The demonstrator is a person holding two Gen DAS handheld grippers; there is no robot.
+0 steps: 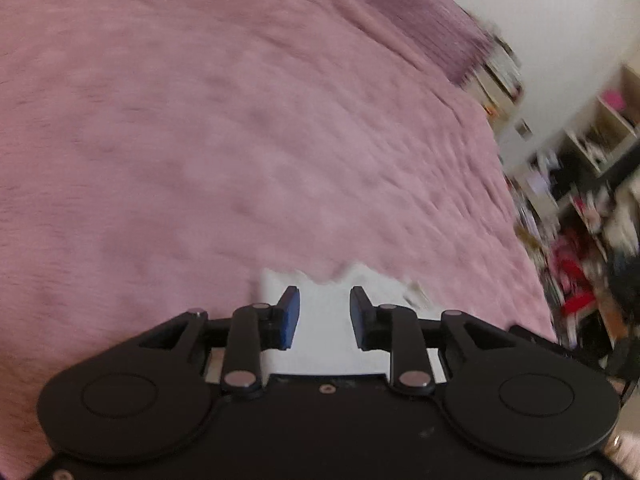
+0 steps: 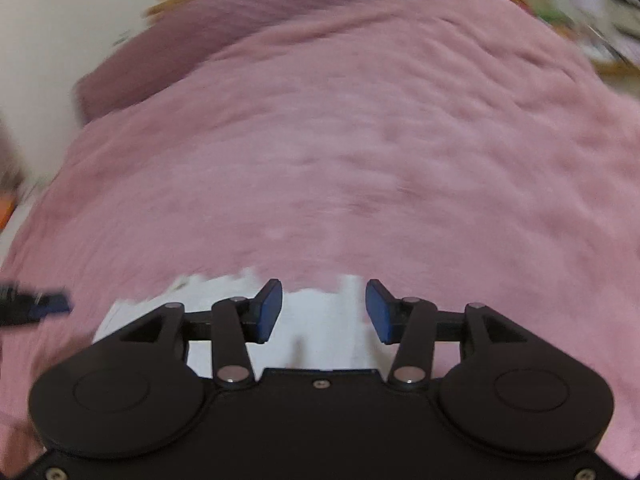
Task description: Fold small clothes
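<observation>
A small white garment point(image 1: 324, 332) lies flat on a pink blanket point(image 1: 240, 140), close under the camera. My left gripper point(image 1: 325, 317) is open, its blue pads spread just above the white cloth, holding nothing. In the right wrist view the same white garment point(image 2: 320, 320) lies on the pink blanket point(image 2: 340, 140). My right gripper point(image 2: 325, 310) is open above it, empty. The left gripper's blue fingertip point(image 2: 52, 303) shows blurred at the far left edge. Both views are motion-blurred.
A darker purple pillow or fold point(image 1: 420, 20) lies at the far end of the bed. Cluttered shelves point(image 1: 592, 168) stand past the bed's right edge. A pale wall point(image 2: 48, 40) is beyond the bed's left side.
</observation>
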